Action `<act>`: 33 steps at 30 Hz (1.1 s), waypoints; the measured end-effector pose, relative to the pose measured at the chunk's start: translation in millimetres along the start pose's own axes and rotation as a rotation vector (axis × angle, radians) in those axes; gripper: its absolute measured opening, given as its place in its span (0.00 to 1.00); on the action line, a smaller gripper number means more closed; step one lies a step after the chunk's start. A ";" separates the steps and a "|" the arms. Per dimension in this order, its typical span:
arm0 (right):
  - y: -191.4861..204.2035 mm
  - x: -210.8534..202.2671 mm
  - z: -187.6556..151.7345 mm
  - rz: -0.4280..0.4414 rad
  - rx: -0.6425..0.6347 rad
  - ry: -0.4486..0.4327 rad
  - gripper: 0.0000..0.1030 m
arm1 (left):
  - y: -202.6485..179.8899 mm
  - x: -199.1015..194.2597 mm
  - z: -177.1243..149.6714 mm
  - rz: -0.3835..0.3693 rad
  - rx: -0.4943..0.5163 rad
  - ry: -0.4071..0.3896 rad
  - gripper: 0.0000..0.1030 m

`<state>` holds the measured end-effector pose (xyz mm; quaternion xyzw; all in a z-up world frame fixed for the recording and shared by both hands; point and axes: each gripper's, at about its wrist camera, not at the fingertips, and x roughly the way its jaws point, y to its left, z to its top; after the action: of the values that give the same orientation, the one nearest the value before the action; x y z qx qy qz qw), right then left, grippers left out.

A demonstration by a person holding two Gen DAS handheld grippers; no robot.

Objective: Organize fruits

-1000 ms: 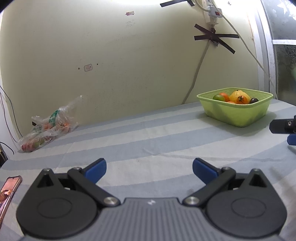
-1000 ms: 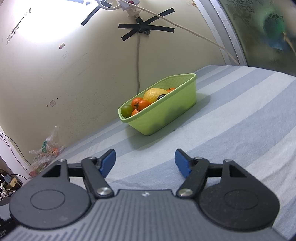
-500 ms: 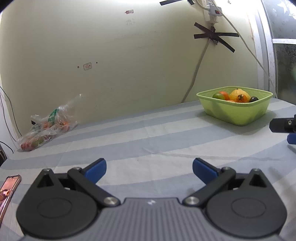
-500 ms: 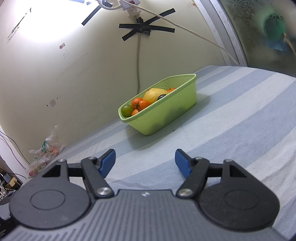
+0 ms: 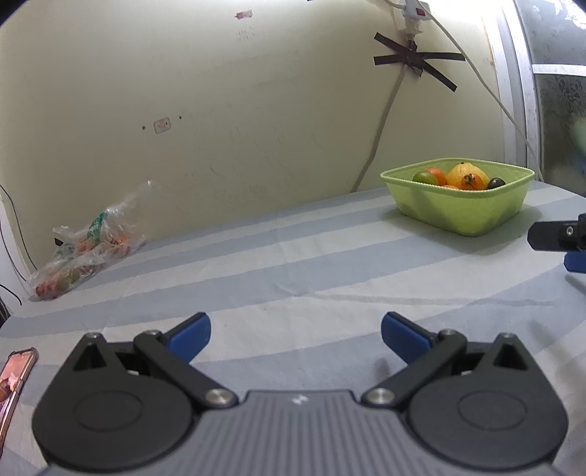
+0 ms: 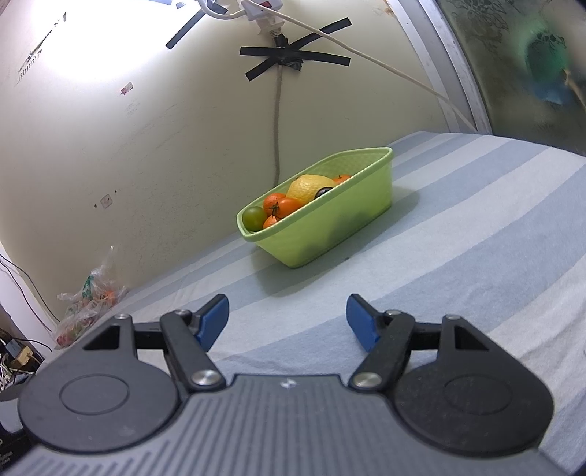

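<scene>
Glossy green plastic basket (image 6: pixel 329 234); matt striped woven cloth (image 6: pixel 476 234); crinkly clear plastic bag (image 5: pixel 84 252).

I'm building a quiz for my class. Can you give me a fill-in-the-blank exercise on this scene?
1. The fruits sit in a ____ basket.
2. The left tongs and right tongs are both ____.
3. The plastic bag lies against the ____.
4. The tablecloth pattern is ____.

Answers: green; open; wall; striped

A pale yellow wall (image 5: pixel 256 110) rises behind a blue-and-white striped cloth (image 5: pixel 293 278). Black tape (image 6: pixel 293 58) crosses a cable (image 6: pixel 278 121) on the wall, below a power strip (image 6: pixel 262 5). Right of the tape, a frosted window (image 6: pixel 512 66). Glare brightens the wall left of the tape.
</scene>
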<state>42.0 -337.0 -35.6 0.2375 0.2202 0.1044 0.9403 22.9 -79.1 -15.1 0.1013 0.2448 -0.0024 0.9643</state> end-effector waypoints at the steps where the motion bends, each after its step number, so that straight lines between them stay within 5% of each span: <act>1: 0.0 0.3 0.1 0.000 -0.002 0.001 0.71 | 0.2 0.5 -0.1 -0.003 -0.001 0.006 1.00; 33: 0.5 1.1 -0.3 0.002 -0.014 0.000 0.71 | -4.5 1.7 1.0 0.022 0.026 0.025 1.00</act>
<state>42.7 -336.1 -36.0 0.2312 0.2191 0.1069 0.9419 24.6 -83.6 -16.0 0.1166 0.2555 0.0060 0.9597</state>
